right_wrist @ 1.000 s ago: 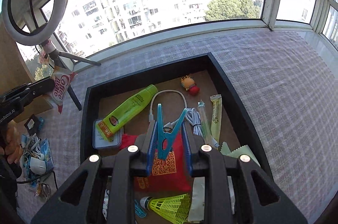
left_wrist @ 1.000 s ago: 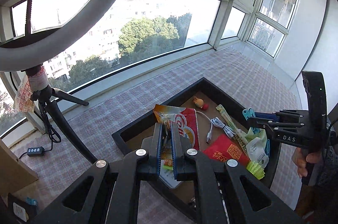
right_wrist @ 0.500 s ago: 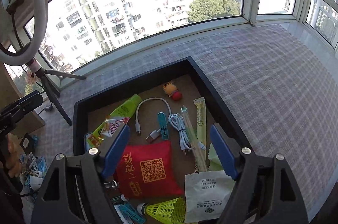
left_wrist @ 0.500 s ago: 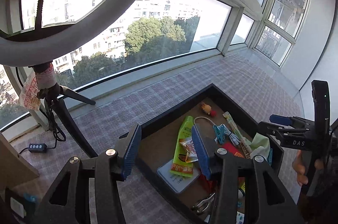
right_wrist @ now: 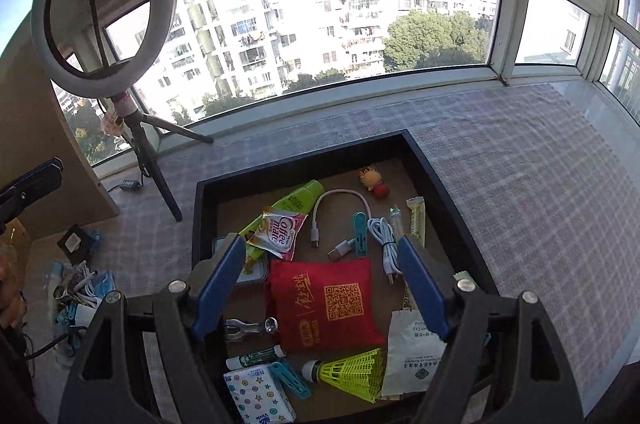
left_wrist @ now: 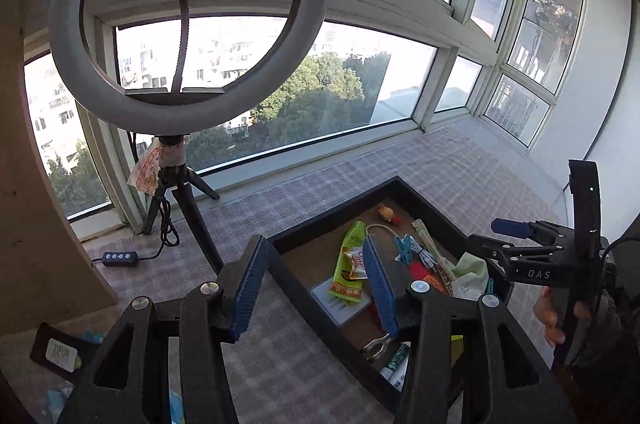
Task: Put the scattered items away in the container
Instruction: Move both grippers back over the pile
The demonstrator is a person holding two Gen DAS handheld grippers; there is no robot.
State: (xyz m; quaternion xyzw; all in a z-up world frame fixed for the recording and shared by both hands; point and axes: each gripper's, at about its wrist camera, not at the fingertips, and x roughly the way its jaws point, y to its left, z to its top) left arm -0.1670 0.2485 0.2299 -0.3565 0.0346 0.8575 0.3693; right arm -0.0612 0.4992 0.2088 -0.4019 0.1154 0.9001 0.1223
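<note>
1. At the bottom edge of the right wrist view, the patterned tissue pack (right_wrist: 259, 397) is cut off by the frame, and the white shower-cap packet (right_wrist: 414, 358) is partly covered by the right gripper's arm.
2. The right gripper (right_wrist: 322, 288) stands wide apart with nothing between its blue pads; the jaws have just been opening. Below the gap lies the red pouch (right_wrist: 326, 304), not touched.
3. In the left wrist view, the left gripper (left_wrist: 314, 288) is about half open and empty, its jaws also just opened. Its right finger hides part of the black tray (left_wrist: 320, 224) and its contents.
4. In the tray, past the pouch, a blue clothespin (right_wrist: 359, 234) lies beside the white cable (right_wrist: 340, 212), and the coffee-mate sachet (right_wrist: 278, 230) rests on the green tube (right_wrist: 292, 204). A small doll (right_wrist: 374, 180) sits near the far corner.
5. Left of the tray, a heap of loose items (right_wrist: 80, 288) lies on the checked cloth (right_wrist: 520, 184); they are too small to tell apart.
6. Farthest back stands the ring light (left_wrist: 188, 16) on its tripod by the window.
</note>
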